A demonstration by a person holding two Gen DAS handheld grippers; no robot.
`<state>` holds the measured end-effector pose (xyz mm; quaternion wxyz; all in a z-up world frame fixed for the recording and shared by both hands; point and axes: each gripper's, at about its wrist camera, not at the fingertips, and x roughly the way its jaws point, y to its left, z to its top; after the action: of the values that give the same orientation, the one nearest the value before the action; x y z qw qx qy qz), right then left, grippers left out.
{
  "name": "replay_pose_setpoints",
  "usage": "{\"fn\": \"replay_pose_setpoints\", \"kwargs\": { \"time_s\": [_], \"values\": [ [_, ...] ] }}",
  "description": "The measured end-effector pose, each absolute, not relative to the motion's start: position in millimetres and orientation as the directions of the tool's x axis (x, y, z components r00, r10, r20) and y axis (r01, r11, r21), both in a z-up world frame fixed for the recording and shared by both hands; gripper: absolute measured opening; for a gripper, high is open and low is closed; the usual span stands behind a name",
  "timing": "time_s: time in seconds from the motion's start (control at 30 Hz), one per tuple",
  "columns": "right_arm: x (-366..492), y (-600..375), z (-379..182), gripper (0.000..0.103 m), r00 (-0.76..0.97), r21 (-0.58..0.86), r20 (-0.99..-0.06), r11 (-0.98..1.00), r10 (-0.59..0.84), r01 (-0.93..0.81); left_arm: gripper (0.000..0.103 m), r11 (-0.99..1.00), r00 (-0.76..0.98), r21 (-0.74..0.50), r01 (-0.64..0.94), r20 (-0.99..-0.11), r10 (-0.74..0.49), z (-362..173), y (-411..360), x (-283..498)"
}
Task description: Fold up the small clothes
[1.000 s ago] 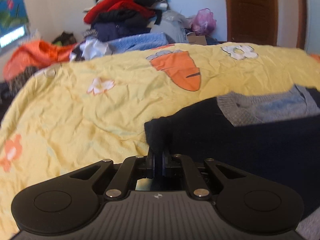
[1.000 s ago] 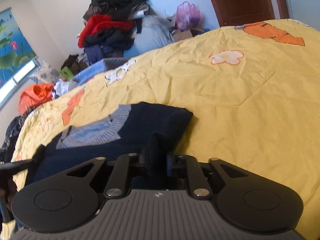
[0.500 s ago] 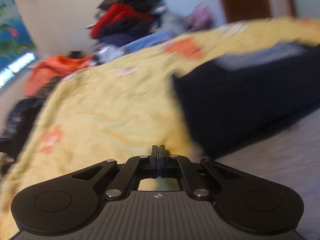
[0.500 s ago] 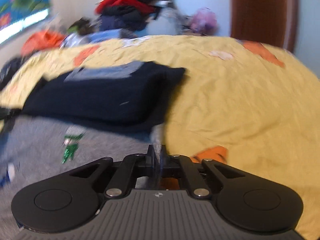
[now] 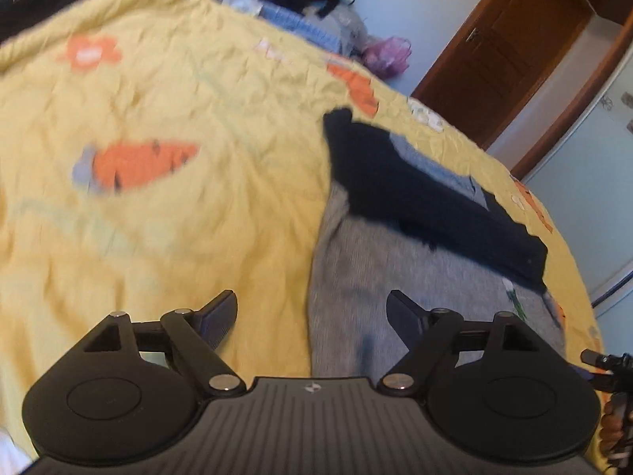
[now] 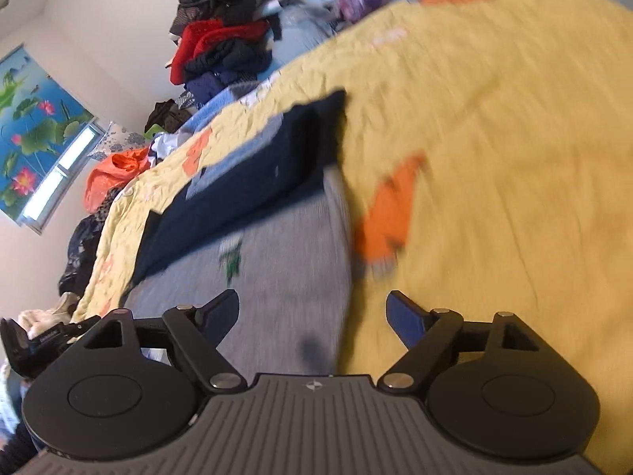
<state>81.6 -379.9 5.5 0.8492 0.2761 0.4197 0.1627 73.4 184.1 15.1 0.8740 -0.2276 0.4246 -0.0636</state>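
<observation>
A grey garment (image 5: 395, 297) lies spread on the yellow bedspread (image 5: 158, 217), its near part folded or covered by a dark navy piece with a light blue knit patch (image 5: 419, 182). My left gripper (image 5: 312, 316) is open and empty, hovering over the grey garment's left edge. In the right wrist view the same grey garment (image 6: 277, 269) and navy piece (image 6: 253, 174) lie left of centre. My right gripper (image 6: 312, 316) is open and empty over the grey garment's right edge. Both views are motion-blurred.
A heap of red, black and blue clothes (image 6: 225, 47) is piled against the far wall. An orange bundle (image 6: 114, 174) sits by the window. A brown door (image 5: 510, 51) stands beyond the bed. The other gripper shows at the left edge (image 6: 23, 340).
Both grippers let go of the navy fabric, opened, and pulled back toward the near end of the grey garment. The navy part now lies folded over it.
</observation>
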Motion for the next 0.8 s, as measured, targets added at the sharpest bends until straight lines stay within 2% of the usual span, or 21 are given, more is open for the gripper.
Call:
{"fn": "replay_pose_setpoints", "kwargs": {
  "time_s": [0.1, 0.13, 0.17, 0.2, 0.23, 0.27, 0.3, 0.33, 0.37, 0.5, 0.6, 0.7, 0.73, 0.8],
  "values": [
    [61, -378, 4, 0.082, 0.566, 0.654, -0.606, 0.755, 0.559, -0.046, 0.08, 0.868, 0.619, -0.492, -0.069, -0.703, -0.35, 14, 180, 58],
    [57, -378, 3, 0.082, 0.552, 0.675, -0.599, 0.736, 0.58, -0.042, 0.073, 0.852, 0.595, -0.522, -0.045, -0.699, -0.396, 14, 177, 57],
    [52, -377, 2, 0.082, 0.535, 0.695, -0.591, 0.718, 0.603, -0.041, 0.056, 0.847, 0.575, -0.53, -0.025, -0.701, -0.422, 14, 171, 56],
    [49, -376, 1, 0.081, 0.52, 0.707, -0.586, 0.705, 0.621, -0.045, 0.049, 0.867, 0.558, -0.498, -0.008, -0.721, -0.41, 13, 163, 56],
    [46, -374, 0, 0.079, 0.512, 0.712, -0.584, 0.701, 0.63, -0.05, 0.031, 0.903, 0.566, -0.43, 0.005, -0.744, -0.357, 15, 155, 55],
    [44, -373, 1, 0.07, 0.514, 0.707, -0.586, 0.706, 0.627, -0.055, 0.014, 0.934, 0.57, -0.356, 0.008, -0.766, -0.297, 16, 149, 56],
    [43, -372, 2, 0.06, 0.517, 0.69, -0.6, 0.722, 0.611, -0.052, 0.009, 0.948, 0.57, -0.319, -0.002, -0.779, -0.261, 16, 147, 58],
    [44, -371, 2, 0.027, 0.512, 0.663, -0.632, 0.748, 0.581, -0.03, 0.007, 0.949, 0.566, -0.314, -0.008, -0.784, -0.255, 16, 148, 61],
    [45, -369, -1, 0.007, 0.503, 0.626, -0.671, 0.78, 0.545, -0.01, 0.004, 0.951, 0.561, -0.31, -0.01, -0.789, -0.251, 17, 149, 62],
    [38, -361, 10, 0.007, 0.534, 0.559, -0.689, 0.828, 0.49, -0.039, 0.003, 0.973, 0.601, -0.229, 0.016, -0.776, -0.193, 33, 143, 52],
    [28, -387, 17, 0.007, 0.601, 0.568, -0.661, 0.823, 0.45, 0.008, 0.003, 0.983, 0.596, -0.185, 0.007, -0.789, -0.153, 32, 148, 47],
    [27, -404, -5, 0.007, 0.576, 0.623, -0.666, 0.778, 0.475, 0.079, 0.005, 0.984, 0.595, -0.179, -0.014, -0.792, -0.136, 19, 152, 47],
    [28, -404, -8, 0.008, 0.581, 0.639, -0.651, 0.766, 0.488, 0.073, 0.006, 0.982, 0.598, -0.187, -0.022, -0.79, -0.137, 20, 152, 45],
    [26, -400, -8, 0.018, 0.575, 0.651, -0.647, 0.755, 0.501, 0.074, 0.009, 0.972, 0.585, -0.236, -0.016, -0.79, -0.182, 22, 154, 40]
  ]
}}
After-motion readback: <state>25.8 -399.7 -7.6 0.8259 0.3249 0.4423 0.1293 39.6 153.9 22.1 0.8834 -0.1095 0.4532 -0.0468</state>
